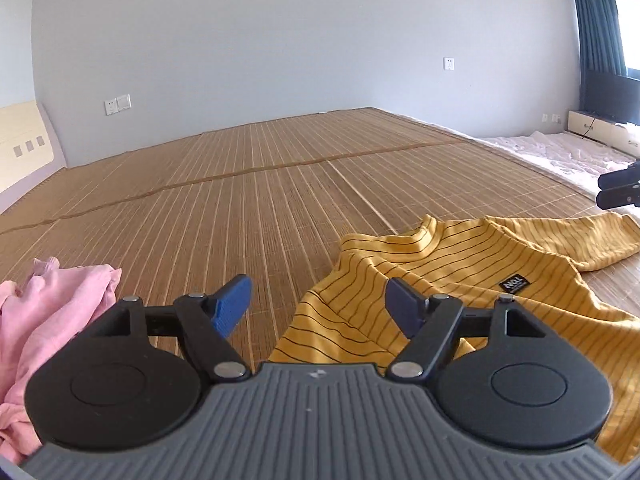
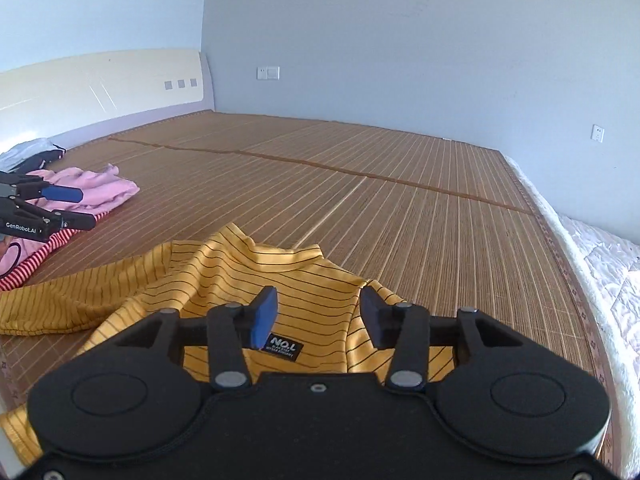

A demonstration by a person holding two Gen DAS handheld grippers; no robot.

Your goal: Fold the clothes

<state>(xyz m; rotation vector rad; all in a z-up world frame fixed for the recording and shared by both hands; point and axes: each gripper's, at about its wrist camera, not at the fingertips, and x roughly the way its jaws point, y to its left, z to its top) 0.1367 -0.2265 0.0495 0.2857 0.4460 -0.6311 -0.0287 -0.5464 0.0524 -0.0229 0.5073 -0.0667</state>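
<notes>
I have both grippers above a bamboo mat [image 1: 280, 184] that covers a bed. My left gripper [image 1: 320, 304] has its jaws released, blue pads [image 1: 234, 304] wide apart with nothing between them; it sits over the left edge of the yellow shirt [image 1: 460, 280], one pad above bare mat and the other above the striped cloth. My right gripper [image 2: 318, 314] is likewise spread and empty, poised over the shirt's chest near the black label [image 2: 284, 347]. I cannot tell whether either one touches the fabric.

The shirt lies rumpled and unfolded on the mat, collar pointing away from me, one sleeve [image 2: 60, 300] stretched out to the left in the right wrist view. Thin dark stripes run across it.

To the left of it lies a pink garment [image 1: 48, 312] in a loose heap, and the right wrist view shows a red-striped piece [image 2: 36, 258] next to that, partly behind my left gripper. Farther back near the headboard [image 2: 100, 80] sits a bundle of grey and dark cloth [image 2: 32, 152]. A white quilt [image 2: 600, 272] shows past the mat's right edge.
</notes>
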